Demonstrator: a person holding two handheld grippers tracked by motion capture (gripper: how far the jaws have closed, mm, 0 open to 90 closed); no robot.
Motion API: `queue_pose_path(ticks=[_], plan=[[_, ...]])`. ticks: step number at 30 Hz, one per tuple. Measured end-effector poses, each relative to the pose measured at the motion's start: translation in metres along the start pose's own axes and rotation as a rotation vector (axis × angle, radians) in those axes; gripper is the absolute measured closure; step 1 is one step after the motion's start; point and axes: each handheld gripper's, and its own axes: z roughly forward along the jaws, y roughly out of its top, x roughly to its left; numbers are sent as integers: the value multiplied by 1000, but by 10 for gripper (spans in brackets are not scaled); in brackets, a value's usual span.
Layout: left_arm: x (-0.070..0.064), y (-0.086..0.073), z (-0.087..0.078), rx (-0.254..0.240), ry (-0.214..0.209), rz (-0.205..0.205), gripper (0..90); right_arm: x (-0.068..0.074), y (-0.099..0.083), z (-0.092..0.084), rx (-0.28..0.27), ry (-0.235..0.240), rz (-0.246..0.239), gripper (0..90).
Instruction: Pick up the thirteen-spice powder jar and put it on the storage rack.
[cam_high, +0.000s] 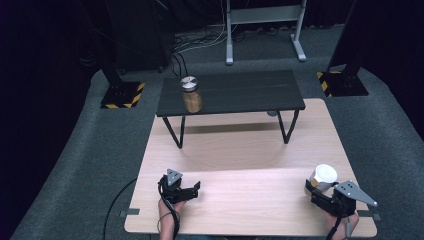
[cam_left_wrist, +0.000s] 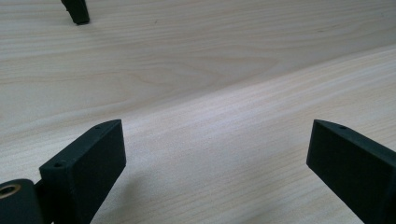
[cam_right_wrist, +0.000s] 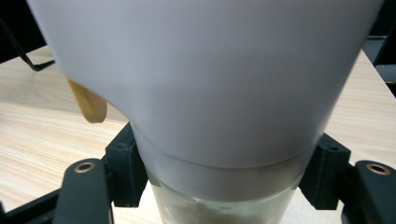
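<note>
Right gripper (cam_high: 316, 186) has its jaws clamped on the white-lidded jar (cam_right_wrist: 205, 93) at the near right of the table (cam_high: 240, 200); keep it upright and lift slowly. Its contents are hard to make out. Left gripper (cam_left_wrist: 215, 154) is wide, nothing in it. Farther back, a jar (cam_high: 191, 95) of tan stuff sits on the black bench (cam_high: 250, 92).

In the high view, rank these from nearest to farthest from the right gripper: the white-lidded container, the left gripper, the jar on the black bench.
1. White-lidded container: clamped in the right gripper, near right of the table.
2. Left gripper: near left, jaws open over bare wood.
3. Jar: far side, on the left end of the black bench.
</note>
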Motion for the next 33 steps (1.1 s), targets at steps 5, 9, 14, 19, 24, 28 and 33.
queue_pose_path(ticks=[5,9,14,19,24,28,33], plan=[[-1,3,1,17,3,4,46,-2,14,1,8,17,-11,297],[-1,2,1,10,7,6,46,-2,22,3,17,21,-12,296],[-2,2,1,13,6,16,46,-3,31,7,26,35,-2,296],[-4,3,2,21,10,22,48,-4,45,8,21,54,-7,296],[-3,4,2,22,8,16,50,-6,60,12,15,68,-13,295],[-3,4,2,25,6,18,51,-6,69,15,10,73,-13,296],[-2,4,2,24,5,18,51,-5,81,20,21,77,-20,295]])
